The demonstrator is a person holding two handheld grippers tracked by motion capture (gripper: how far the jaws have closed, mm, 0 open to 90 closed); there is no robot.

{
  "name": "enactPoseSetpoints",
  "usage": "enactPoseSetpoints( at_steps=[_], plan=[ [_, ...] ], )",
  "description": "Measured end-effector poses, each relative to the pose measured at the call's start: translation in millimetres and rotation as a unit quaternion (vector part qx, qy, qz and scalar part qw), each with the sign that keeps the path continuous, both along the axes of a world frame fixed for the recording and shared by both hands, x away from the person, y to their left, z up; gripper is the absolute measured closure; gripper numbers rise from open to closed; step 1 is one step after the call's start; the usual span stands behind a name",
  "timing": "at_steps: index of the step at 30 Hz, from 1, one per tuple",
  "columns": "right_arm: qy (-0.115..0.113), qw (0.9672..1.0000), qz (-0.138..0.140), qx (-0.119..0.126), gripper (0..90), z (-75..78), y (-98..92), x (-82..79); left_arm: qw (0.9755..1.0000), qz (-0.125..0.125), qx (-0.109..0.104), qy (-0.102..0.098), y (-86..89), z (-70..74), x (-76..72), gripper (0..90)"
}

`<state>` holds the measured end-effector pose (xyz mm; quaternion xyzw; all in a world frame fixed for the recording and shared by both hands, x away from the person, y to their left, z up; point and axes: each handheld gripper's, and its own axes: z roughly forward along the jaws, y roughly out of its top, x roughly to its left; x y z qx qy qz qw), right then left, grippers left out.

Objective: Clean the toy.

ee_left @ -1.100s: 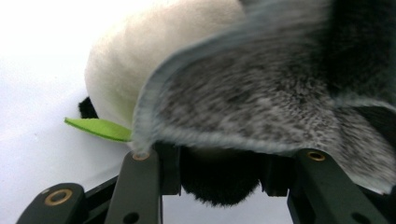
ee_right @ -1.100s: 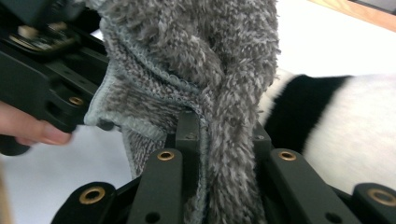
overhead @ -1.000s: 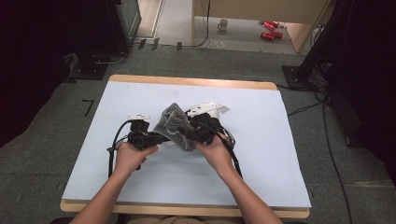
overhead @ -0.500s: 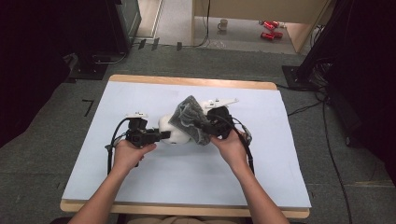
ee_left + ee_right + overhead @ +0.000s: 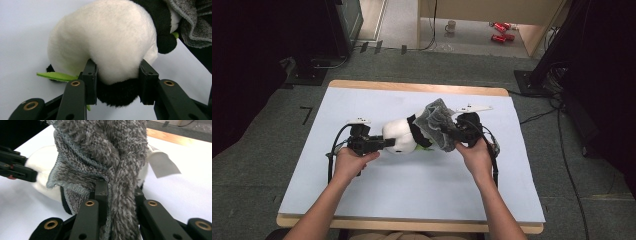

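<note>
In the right gripper (image 5: 117,192), jaws clamped, grey knitted cloth (image 5: 105,152)

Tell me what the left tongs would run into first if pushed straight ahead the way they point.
The left tongs already clamp the plush panda, so its white body comes first. Beyond it lies the grey knit cloth held by the right tongs, though depth is hard to judge.

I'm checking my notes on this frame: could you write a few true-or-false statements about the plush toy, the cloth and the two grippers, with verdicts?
1. The left gripper clamps the white-and-black plush panda toy. True.
2. The right gripper is open and holds nothing. False: it is shut on the fuzzy grey knitted cloth.
3. The grey cloth lies flat on the table. False: it is bunched over the toy's end.
4. The pale blue tabletop has a wooden edge. True.
</note>
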<state>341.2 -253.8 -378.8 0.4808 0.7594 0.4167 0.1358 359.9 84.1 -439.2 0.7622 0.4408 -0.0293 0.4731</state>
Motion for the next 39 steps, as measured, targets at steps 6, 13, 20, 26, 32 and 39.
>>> enactPoseSetpoints(
  at_steps=[6,13,20,26,32,39],
  plan=[
    [0.007,0.9998,-0.019,-0.001,75.9,-5.2,-12.0,0.6,1.0000,0.000,-0.001,-0.005,1.7,-0.8,2.3,58.9],
    [0.017,0.9979,-0.049,-0.039,76.1,-15.1,-28.5,4.5,1.0000,0.006,0.001,0.005,6.6,-0.8,3.2,59.0],
    [-0.010,0.9993,-0.032,0.017,76.1,11.0,-31.8,-3.6,1.0000,0.007,-0.003,-0.002,5.8,-2.4,1.8,58.6],
    [-0.037,0.9981,0.013,0.049,76.0,33.2,-3.4,-13.9,0.9999,0.008,-0.001,-0.012,4.3,-3.6,-2.7,58.0],
    [-0.033,0.9960,0.075,0.036,76.0,26.7,45.4,-14.7,0.9997,0.012,0.005,-0.022,1.1,-4.3,-10.3,57.6],
    [-0.022,0.9926,0.119,0.014,75.8,8.6,88.5,-12.8,0.9993,0.016,0.015,-0.031,-2.1,-4.4,-20.2,57.0]
  ],
)
